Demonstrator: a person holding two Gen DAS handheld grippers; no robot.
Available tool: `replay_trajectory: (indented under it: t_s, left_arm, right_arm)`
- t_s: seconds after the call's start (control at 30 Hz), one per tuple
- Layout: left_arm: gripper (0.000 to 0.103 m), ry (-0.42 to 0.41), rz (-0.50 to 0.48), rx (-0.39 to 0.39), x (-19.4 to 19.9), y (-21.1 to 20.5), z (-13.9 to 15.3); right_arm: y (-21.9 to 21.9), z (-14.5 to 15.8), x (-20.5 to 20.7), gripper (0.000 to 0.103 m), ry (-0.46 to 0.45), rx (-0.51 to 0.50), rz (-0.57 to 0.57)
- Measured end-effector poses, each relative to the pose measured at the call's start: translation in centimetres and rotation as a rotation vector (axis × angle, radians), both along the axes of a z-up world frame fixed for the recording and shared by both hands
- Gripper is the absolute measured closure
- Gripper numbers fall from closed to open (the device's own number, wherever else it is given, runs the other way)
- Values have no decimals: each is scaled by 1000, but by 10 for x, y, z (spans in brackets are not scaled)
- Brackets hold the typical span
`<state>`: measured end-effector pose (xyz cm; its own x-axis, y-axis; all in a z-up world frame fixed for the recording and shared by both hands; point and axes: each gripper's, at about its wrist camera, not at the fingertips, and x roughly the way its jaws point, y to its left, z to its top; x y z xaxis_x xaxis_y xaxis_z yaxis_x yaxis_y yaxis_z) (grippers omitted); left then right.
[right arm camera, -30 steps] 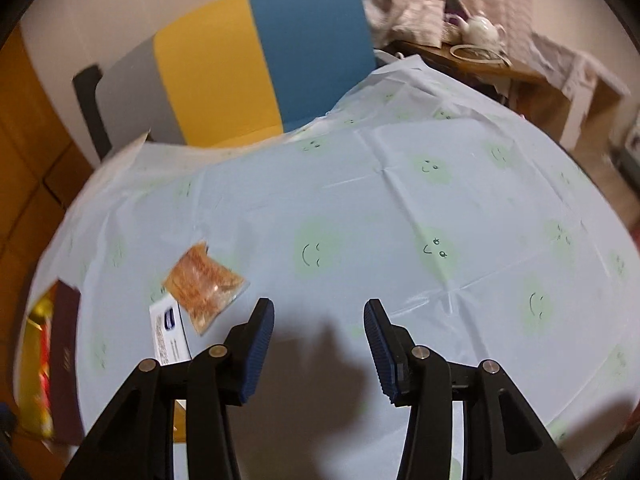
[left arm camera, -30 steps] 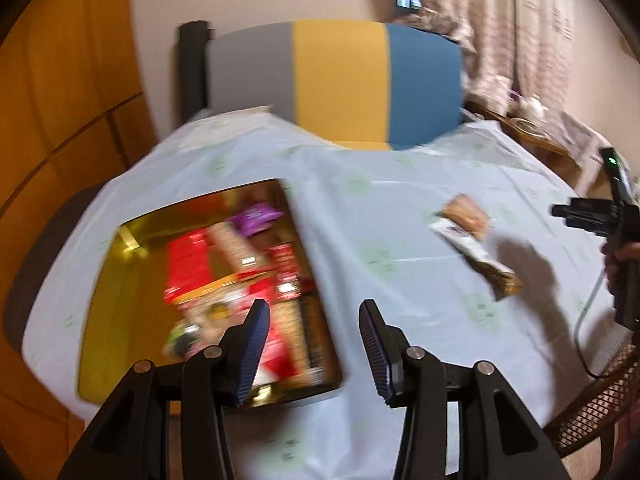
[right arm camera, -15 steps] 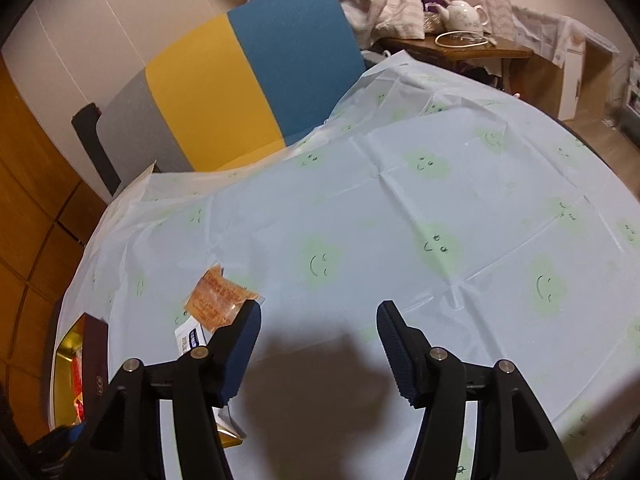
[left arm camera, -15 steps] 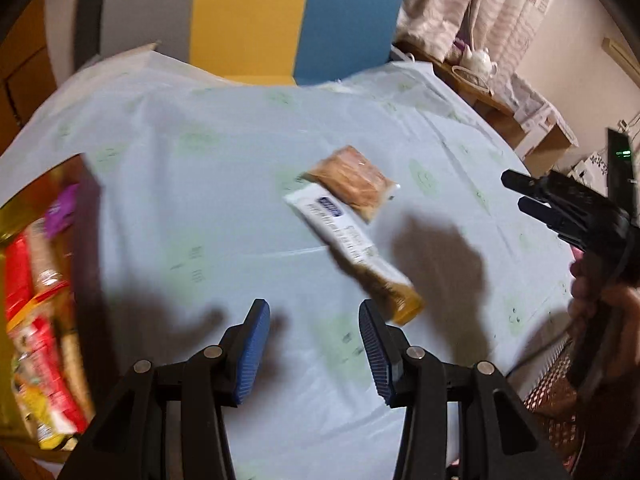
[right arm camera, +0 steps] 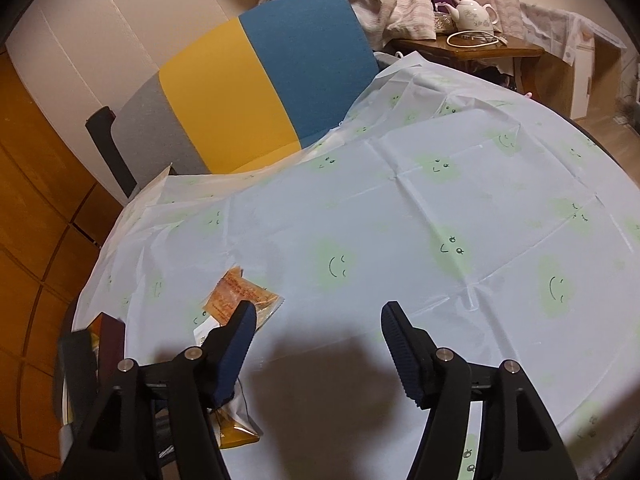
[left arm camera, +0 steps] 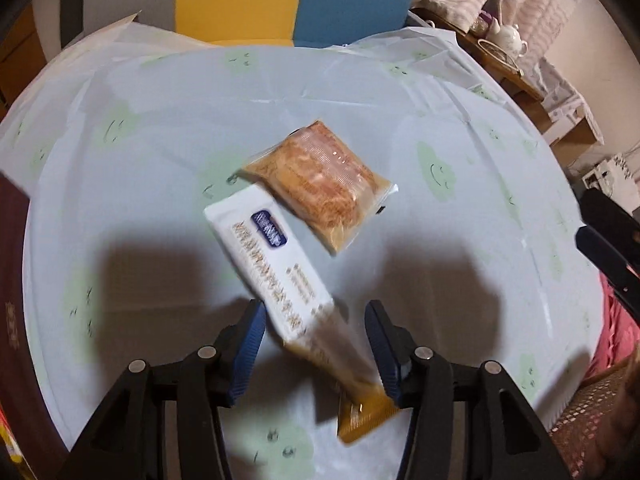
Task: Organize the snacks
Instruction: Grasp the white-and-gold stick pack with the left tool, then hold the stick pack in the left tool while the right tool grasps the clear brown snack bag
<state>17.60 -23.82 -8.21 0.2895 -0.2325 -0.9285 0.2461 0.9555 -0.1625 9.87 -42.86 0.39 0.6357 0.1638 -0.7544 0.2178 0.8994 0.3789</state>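
Note:
A long white snack bar with a gold end [left arm camera: 276, 268] lies slantwise on the pale blue tablecloth [left arm camera: 140, 200]. My left gripper [left arm camera: 314, 312] hangs over it, jaws opening, with the bar's lower half between the blue pads and no pad pressing on it. Touching the bar's far end is an orange pastry in a clear packet [left arm camera: 320, 180]. My right gripper [right arm camera: 318, 312] is to the right of both snacks above bare cloth, its jaws opening with nothing between them. In the right wrist view the pastry [right arm camera: 236, 294] shows beside its left finger and the bar's gold end [right arm camera: 236, 428] lower down.
A dark red box edge [left arm camera: 12, 280] stands at the table's left; its corner [right arm camera: 110, 340] also shows in the right wrist view. A grey, yellow and blue chair [right arm camera: 260, 92] sits behind the table. A teapot [right arm camera: 474, 14] rests on a side table at the right.
My left gripper swung right from above the snack-filled gold box and sank over the long bar, its jaws widening. The right gripper's jaws also widened while it tilted slightly.

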Motion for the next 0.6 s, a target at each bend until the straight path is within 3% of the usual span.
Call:
replay_trajectory:
  t_s: [0.1, 0.17, 0.23, 0.5, 0.6]
  left_arm:
    - [53, 12, -3, 8, 3, 3, -10]
    - [64, -14, -35, 26, -3, 8, -9]
    - [67, -8, -72, 6, -10, 21, -7]
    - [68, -90, -159, 53, -62, 85, -2]
    - [67, -98, -138, 11, -79, 110, -2]
  right_arm:
    - [2, 0, 1, 37, 1, -9, 10]
    - [2, 0, 1, 37, 0, -13, 13]
    - [3, 0, 0, 37, 2, -16, 15]
    - [14, -7, 3, 37, 46, -65, 66]
    - [29, -17, 8, 37, 93, -85, 141]
